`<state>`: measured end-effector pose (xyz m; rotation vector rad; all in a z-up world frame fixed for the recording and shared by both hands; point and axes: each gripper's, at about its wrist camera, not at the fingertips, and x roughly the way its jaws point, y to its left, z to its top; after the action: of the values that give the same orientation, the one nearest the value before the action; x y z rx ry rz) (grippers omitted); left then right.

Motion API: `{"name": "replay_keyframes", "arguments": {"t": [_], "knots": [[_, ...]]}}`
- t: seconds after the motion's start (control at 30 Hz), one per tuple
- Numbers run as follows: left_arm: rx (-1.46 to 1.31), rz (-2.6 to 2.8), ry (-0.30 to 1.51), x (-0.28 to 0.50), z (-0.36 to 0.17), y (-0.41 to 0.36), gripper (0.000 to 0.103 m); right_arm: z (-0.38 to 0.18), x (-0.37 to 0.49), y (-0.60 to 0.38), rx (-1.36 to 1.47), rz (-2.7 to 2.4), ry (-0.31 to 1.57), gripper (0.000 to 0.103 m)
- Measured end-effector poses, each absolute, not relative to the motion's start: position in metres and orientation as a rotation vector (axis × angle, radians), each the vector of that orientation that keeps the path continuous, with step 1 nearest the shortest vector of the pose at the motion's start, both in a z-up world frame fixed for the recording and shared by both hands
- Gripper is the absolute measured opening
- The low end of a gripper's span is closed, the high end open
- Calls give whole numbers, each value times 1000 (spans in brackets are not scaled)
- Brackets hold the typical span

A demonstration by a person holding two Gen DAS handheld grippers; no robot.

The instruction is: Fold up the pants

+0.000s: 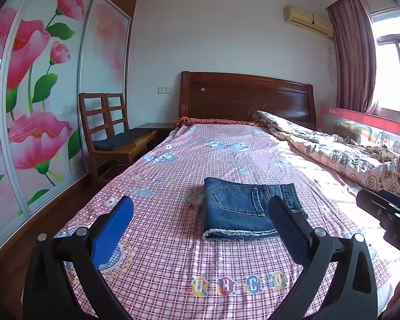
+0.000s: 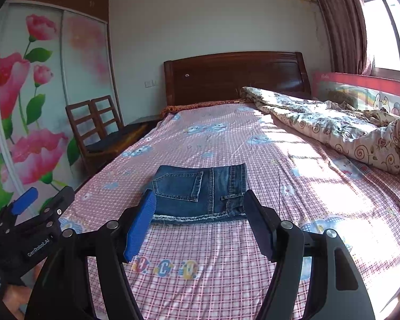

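Note:
The pants are blue jeans (image 1: pixel 242 208), folded into a small flat rectangle on the pink checked bed sheet (image 1: pixel 173 253), back pocket up. They also show in the right wrist view (image 2: pixel 200 192). My left gripper (image 1: pixel 201 208) is open and empty, held above the sheet just short of the jeans. My right gripper (image 2: pixel 200 202) is open and empty, held just short of the jeans' frayed near edge. The right gripper also shows at the right edge of the left wrist view (image 1: pixel 386 210), and the left gripper shows at the left of the right wrist view (image 2: pixel 37 202).
A rumpled flowered quilt (image 1: pixel 333 149) lies along the bed's right side by a red guard rail (image 1: pixel 368 128). A wooden headboard (image 1: pixel 245 96) stands at the far end. Two wooden chairs (image 1: pixel 109 133) and a flowered wardrobe (image 1: pixel 40 93) are on the left.

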<state>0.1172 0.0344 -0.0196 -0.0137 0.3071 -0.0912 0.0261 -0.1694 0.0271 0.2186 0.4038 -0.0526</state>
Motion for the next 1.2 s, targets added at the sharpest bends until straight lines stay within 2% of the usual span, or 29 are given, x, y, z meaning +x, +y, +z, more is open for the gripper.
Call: {"name": "replay_keyframes", "arguments": {"t": [1.2], "knots": [[-66,-98,392,130,-28,42,101,24,30,-163,179,-58,428,67]]}}
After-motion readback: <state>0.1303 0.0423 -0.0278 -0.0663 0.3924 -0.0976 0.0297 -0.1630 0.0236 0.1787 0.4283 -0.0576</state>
